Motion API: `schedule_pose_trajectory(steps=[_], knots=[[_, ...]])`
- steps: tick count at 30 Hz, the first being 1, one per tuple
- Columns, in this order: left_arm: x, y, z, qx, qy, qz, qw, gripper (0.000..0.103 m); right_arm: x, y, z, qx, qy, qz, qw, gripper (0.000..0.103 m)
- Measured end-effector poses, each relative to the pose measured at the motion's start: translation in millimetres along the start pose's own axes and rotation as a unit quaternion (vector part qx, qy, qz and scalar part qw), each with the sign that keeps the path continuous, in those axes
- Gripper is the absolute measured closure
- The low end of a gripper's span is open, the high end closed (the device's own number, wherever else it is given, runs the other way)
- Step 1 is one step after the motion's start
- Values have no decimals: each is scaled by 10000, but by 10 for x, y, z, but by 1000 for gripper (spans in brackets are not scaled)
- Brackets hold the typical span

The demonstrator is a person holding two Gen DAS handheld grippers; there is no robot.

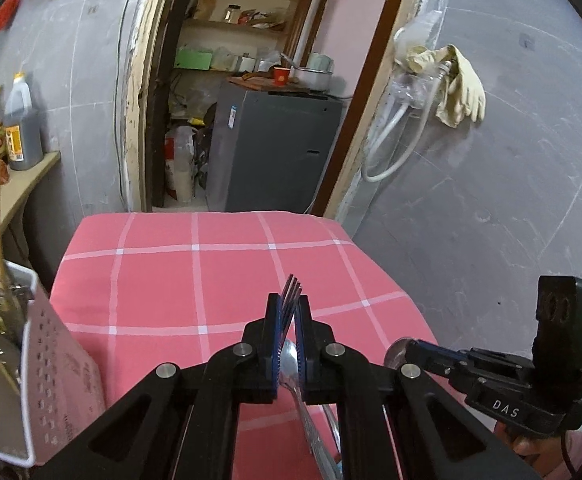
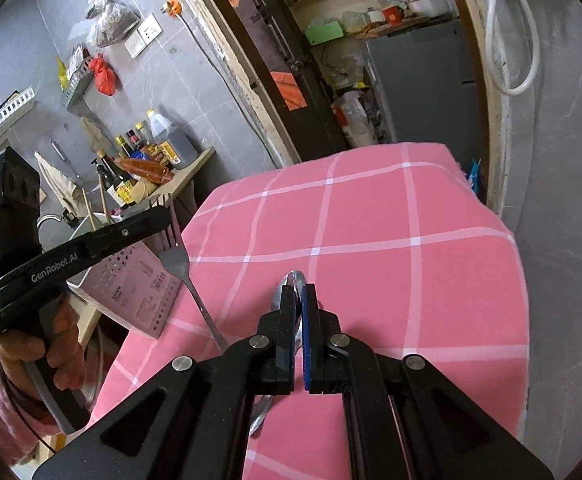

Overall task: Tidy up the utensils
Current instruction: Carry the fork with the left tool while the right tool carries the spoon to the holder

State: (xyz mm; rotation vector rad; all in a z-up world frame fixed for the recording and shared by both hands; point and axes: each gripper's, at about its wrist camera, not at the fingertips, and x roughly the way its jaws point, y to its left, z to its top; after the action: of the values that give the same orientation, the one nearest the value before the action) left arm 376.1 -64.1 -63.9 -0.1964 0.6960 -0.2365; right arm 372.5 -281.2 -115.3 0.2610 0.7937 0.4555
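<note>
At the centre bottom of the left wrist view, left claw (image 1: 287, 312): clamped on the fork (image 1: 291, 294), tines poking out beyond the tips, handle running back under the rig.
Fork grip: near the neck, probably so the handle can go down into the holder first; that is a guess.
Right claw (image 2: 299, 300): pressed together on a spoon (image 2: 293, 280), its bowl showing just past the tips in the right wrist view.
Spoon in left view: the bowl (image 1: 397, 350) shows at the lower right, sticking out of the other rig.
Utensil holder (image 2: 131, 280): pale perforated box at the left edge of the pink checked surface (image 2: 371, 220); chopsticks stand in it already.
Likely reason both are lifted: each utensil is carried above the cloth toward the holder.
Writing on rigs: "GenRobot.AI" on the left rig, "DAS" on the right rig.
Bottle labels on the side shelf: too small to read.
Printing on the holder: visible, illegible.
</note>
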Motion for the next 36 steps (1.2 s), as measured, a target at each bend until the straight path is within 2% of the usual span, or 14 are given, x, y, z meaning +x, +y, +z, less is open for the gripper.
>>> schedule_pose_trajectory(steps=[8,12,19,28,32,36], knots=[[-492,29,66,112,-415,129,9990,99,-453,365,172,-336,-626,-277,9971,100],[-823,110,244,179,-701,265,9970,100,-719,667,390,-594,-1050,-290,9923,100],[-1420,396,617,275,-1221,658,9900,100,-907,1219,742,-940,-1598,-99,9826,100],[-1943,850,935,313,-1646,1248,9779,100,-754,1980,1072,-1392,-1968,323,9700,100],[-2092,1051,976,369,-1726,1577,9716,100,-542,2238,1096,-1587,-1903,482,9676,100],[-2119,1206,926,404,-1685,1795,9684,100,-321,2432,1023,-1842,-1786,459,9654,100]])
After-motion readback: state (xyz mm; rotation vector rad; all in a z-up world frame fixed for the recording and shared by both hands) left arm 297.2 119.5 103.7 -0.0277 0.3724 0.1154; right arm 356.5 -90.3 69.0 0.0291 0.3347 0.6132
